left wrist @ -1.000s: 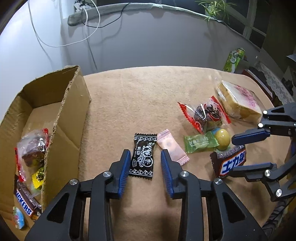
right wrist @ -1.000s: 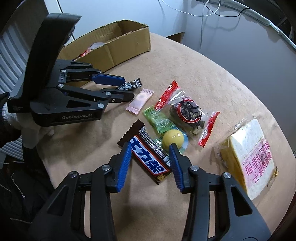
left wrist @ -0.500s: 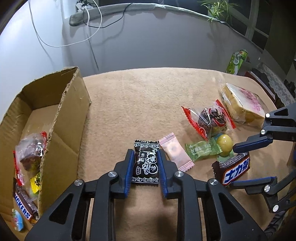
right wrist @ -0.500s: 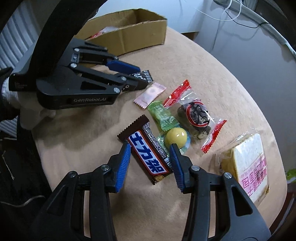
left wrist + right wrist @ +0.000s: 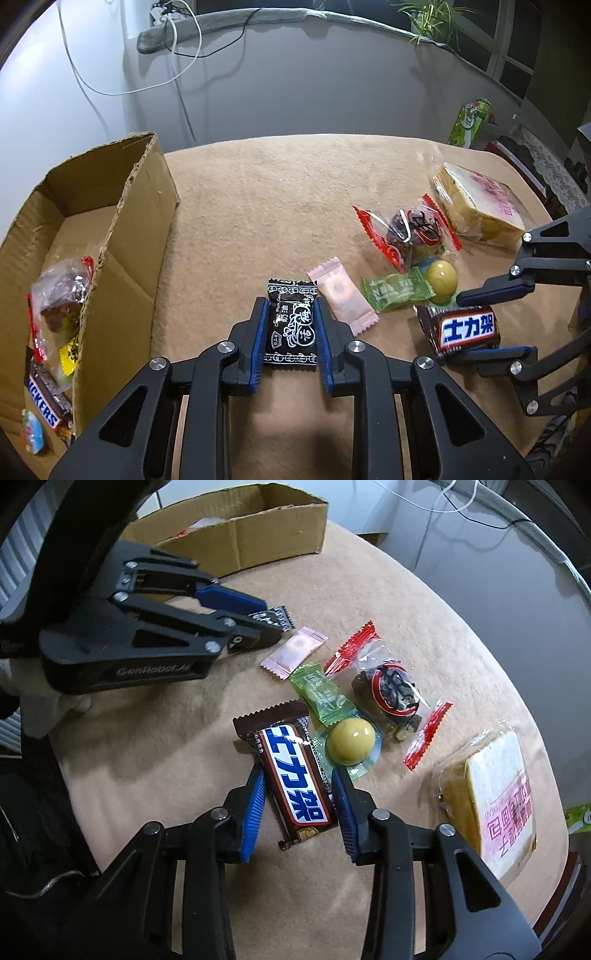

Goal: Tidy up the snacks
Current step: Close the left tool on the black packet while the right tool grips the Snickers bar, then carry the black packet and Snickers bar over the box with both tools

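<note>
My left gripper (image 5: 290,308) is shut on a black plum candy packet (image 5: 291,326) that lies on the tan tablecloth. My right gripper (image 5: 299,773) is open, its fingers on both sides of a brown chocolate bar (image 5: 291,775) with blue and white lettering; the bar also shows in the left wrist view (image 5: 461,332). A cardboard box (image 5: 122,236) at the left holds several snacks. A pink candy (image 5: 343,295), a green candy (image 5: 395,293), a yellow ball candy (image 5: 441,275), a red-ended clear packet (image 5: 410,230) and a wrapped cake slice (image 5: 476,206) lie between the grippers.
The table (image 5: 277,192) is round with its edge close on the right and near sides. A grey wall with hanging cables (image 5: 177,66) stands behind it. A green packet (image 5: 469,122) stands past the far right edge.
My left gripper moved forward over the black candy packet and closed on it. My right gripper moved down and forward, so the chocolate bar now lies between its fingers.
</note>
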### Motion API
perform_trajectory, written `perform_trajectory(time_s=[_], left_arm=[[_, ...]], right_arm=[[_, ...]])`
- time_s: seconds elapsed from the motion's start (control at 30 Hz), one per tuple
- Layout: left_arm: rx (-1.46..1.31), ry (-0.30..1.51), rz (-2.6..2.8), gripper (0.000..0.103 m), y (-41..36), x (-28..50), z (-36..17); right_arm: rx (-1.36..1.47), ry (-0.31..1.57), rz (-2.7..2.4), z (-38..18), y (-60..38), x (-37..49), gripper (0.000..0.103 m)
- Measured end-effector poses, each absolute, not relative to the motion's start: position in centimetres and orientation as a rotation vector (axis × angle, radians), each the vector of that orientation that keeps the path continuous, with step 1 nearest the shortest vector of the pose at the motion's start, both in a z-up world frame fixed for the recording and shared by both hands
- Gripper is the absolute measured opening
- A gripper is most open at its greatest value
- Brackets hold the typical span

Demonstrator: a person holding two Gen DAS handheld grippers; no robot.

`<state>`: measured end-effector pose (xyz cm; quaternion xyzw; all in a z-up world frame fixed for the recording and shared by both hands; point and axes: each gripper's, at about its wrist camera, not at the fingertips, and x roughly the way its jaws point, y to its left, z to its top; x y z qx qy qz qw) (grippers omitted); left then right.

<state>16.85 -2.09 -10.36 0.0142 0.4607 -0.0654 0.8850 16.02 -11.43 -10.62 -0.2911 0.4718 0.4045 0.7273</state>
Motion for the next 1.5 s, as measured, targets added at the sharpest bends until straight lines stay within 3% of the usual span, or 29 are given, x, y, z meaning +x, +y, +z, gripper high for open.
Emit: perform_trajectory(time_s=[0.9,1.5], left_arm=[[-0.027,0.848,-0.184,0.022,-1.1,10.9,-4.9],[-0.09,0.752,-0.074,0.022,7.6,7.8,-1.7]], right_arm=[[-0.491,0.978,0.806,-4.2,-13.2,13.9,0.03],[-0.467,0.891,0.858,-0.6,-2.6,14.9,0.03]])
